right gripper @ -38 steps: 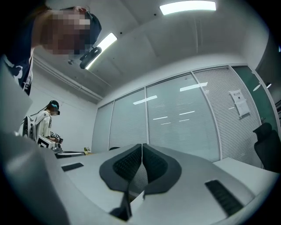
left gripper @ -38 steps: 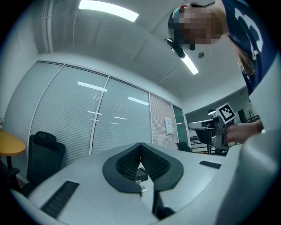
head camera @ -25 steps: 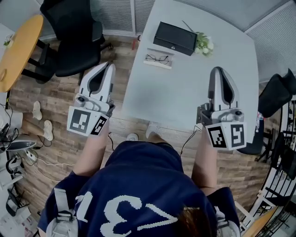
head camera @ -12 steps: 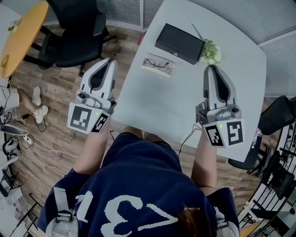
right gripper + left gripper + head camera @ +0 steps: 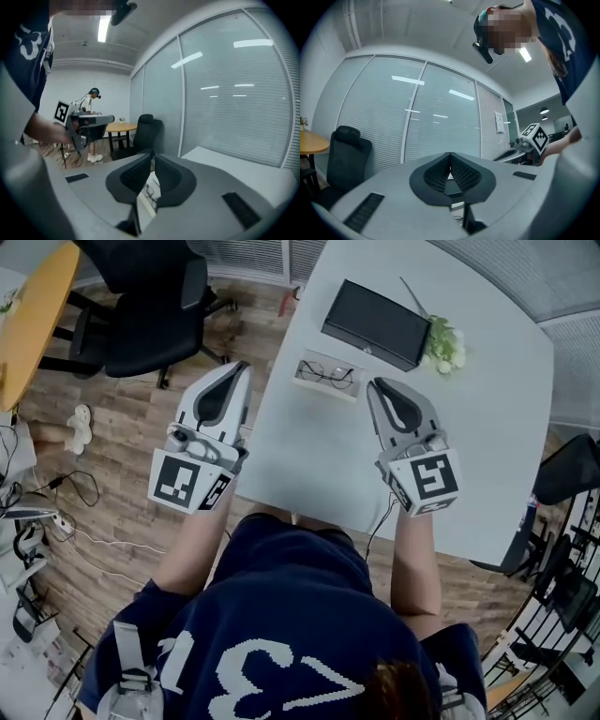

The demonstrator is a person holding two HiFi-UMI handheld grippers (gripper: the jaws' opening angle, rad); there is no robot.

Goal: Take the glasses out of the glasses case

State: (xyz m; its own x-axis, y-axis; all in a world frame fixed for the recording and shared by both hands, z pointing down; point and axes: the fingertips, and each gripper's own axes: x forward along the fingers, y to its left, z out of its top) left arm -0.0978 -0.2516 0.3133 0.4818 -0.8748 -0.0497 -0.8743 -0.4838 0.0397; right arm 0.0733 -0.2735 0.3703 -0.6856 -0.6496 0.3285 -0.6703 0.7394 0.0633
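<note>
A black rectangular glasses case (image 5: 375, 322) lies closed at the far side of the grey table (image 5: 487, 427). Just in front of it, thin-rimmed glasses (image 5: 326, 375) rest on a small white sheet. My right gripper (image 5: 372, 383) hangs over the table with its tips right beside the glasses, jaws together and holding nothing. In the right gripper view the glasses (image 5: 150, 192) show just below the jaws of the right gripper (image 5: 153, 157). My left gripper (image 5: 242, 365) hovers at the table's left edge, shut and empty. In its own view the left gripper (image 5: 450, 154) has its pads meeting.
A small bunch of white and green flowers (image 5: 442, 343) lies at the case's right end. A black office chair (image 5: 150, 306) and a round yellow table (image 5: 33, 306) stand to the left on the wooden floor. Another dark chair (image 5: 572, 470) is at the right.
My right gripper has swung left and forward across the table until its tips are next to the glasses. The left gripper has edged slightly toward the table's edge.
</note>
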